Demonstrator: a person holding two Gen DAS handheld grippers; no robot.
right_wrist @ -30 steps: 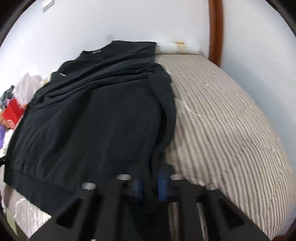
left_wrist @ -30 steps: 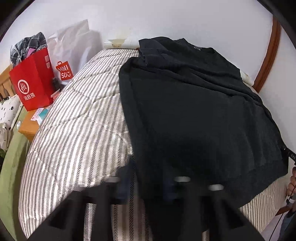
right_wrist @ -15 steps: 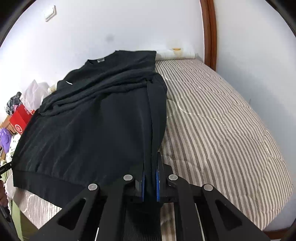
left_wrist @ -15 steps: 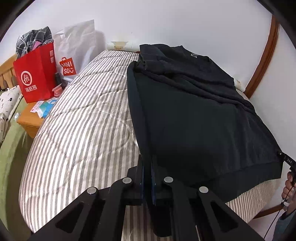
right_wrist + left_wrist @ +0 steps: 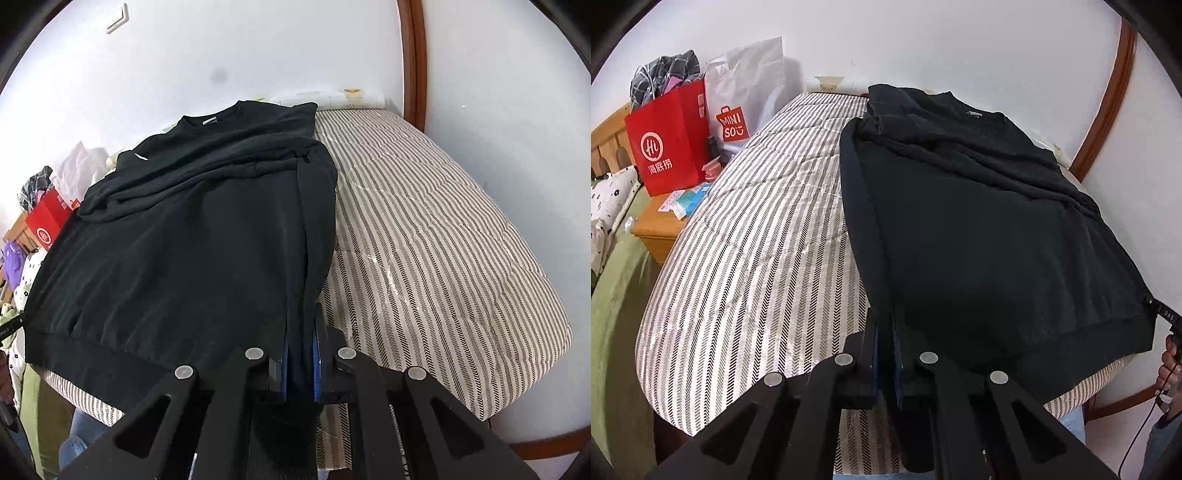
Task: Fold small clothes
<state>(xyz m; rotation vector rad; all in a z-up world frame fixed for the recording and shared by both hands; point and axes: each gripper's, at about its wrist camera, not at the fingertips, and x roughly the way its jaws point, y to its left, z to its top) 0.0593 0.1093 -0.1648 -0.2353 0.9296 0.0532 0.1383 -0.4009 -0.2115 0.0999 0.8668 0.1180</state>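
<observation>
Two corners of the black sweatshirt (image 5: pixel 990 236) are pinched at its hem, one in my left fingers (image 5: pixel 885 354), one in my right fingers (image 5: pixel 298 363). I judge that grip keeps the cloth taut over the striped bed (image 5: pixel 757 236) for a clean fold

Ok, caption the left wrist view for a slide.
Left claw pinching black sweatshirt's hem corner on striped bed.

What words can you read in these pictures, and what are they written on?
"MINI SO" stands in white on a red logo on the white bag.
"Hi" stands in a white circle on the red bag, above three Chinese characters, "海底捞".
"DAS" is on the black stick at the right edge; more letters may be cut off.
The tag in the black sweater's collar is too small to read.
</observation>
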